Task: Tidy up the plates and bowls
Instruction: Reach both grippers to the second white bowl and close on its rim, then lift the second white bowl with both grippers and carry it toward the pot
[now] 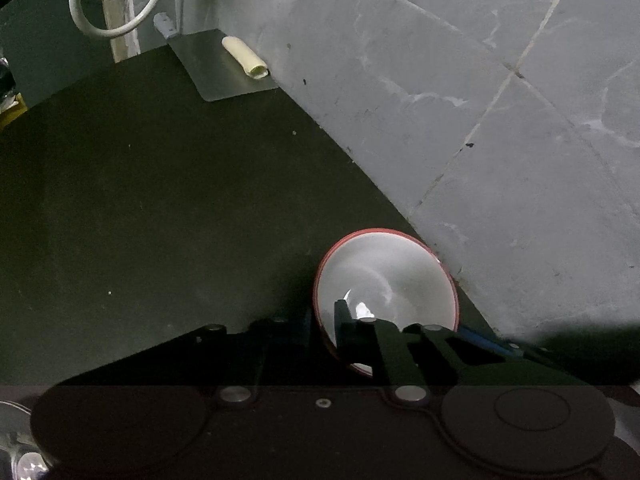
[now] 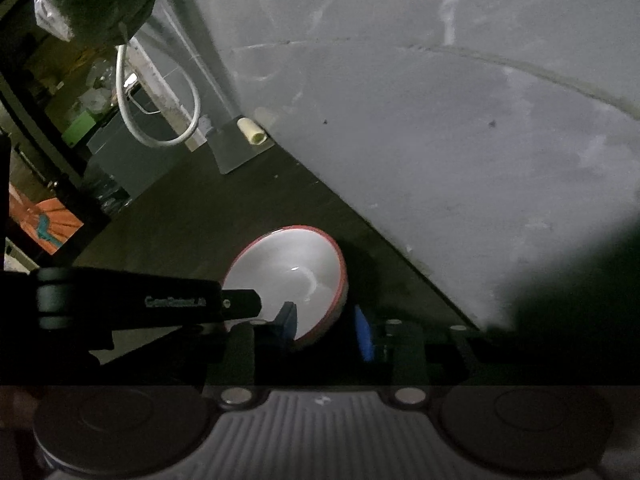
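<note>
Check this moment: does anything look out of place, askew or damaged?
Nothing spilled or broken. The bowl sits tilted on the counter against the wall, both grippers on its rim. A small cream tube lies loose on a metal sheet at the counter's far corner.

A grey tiled wall (image 1: 460, 100) with pale streaks and thin grout lines fills the upper right of both views. A dark countertop (image 1: 160, 200) spreads across the lower left and meets the wall along a diagonal edge. At the far corner a metal sheet (image 1: 216, 68) lies flat with a cream-coloured roll (image 1: 245, 57) on it. A white looped cable (image 1: 116, 4) hangs at upper left beside a worn pale post (image 1: 118, 12). The light is dim. In the right wrist view, cluttered shelves (image 2: 60, 92) sit at far left.
</note>
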{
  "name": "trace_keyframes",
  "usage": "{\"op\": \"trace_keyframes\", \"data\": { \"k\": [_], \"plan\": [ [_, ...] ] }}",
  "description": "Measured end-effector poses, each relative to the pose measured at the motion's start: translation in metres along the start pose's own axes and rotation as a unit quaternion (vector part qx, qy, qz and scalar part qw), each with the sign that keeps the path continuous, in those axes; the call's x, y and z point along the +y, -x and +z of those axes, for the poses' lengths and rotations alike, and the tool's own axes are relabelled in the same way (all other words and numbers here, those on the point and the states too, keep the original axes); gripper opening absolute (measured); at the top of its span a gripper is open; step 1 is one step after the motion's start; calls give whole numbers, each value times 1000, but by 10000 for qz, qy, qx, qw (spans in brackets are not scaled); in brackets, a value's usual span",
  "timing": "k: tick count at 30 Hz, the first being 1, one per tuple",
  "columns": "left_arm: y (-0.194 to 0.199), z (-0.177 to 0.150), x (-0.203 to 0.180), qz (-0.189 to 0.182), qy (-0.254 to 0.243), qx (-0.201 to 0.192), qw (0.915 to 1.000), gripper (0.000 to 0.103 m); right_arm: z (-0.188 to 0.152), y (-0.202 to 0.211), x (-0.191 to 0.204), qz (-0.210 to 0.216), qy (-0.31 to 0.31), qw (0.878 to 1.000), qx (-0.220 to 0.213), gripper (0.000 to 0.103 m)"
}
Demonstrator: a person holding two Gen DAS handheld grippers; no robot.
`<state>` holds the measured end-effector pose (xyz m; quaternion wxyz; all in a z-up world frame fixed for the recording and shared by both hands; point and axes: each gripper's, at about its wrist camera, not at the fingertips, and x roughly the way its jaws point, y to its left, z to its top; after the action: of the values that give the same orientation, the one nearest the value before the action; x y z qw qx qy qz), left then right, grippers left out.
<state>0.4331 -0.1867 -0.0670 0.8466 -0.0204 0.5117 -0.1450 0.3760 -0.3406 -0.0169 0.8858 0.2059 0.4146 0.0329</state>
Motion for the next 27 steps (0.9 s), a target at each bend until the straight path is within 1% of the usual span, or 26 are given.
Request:
{"op": "trace_keyframes", "data": {
  "k": [7,12,15,17,19,27],
  "plan": [
    [-4,1,3,-31,122,35,9999,10,4,-10,-1,100,56,9998,143,32],
    [-5,1,6,-160,107,45,9998,11,2,-10,-1,165,127,9997,149,33],
    [-4,-1,8,-189,113,36,9998,11,1,-10,-2,235,184,9994,146,31],
    [-2,-3,8,-167,111,11,9998,10,0,-8,-4,272,183,9994,148,26],
    [1,-6,8,-165,73,4,9998,10,-1,-5,-5,323,145,9992,161,25],
    [14,-19,8,-140,144,-143,9997,10,-7,9,-2,475,271,9984,128,24]
  ]
}}
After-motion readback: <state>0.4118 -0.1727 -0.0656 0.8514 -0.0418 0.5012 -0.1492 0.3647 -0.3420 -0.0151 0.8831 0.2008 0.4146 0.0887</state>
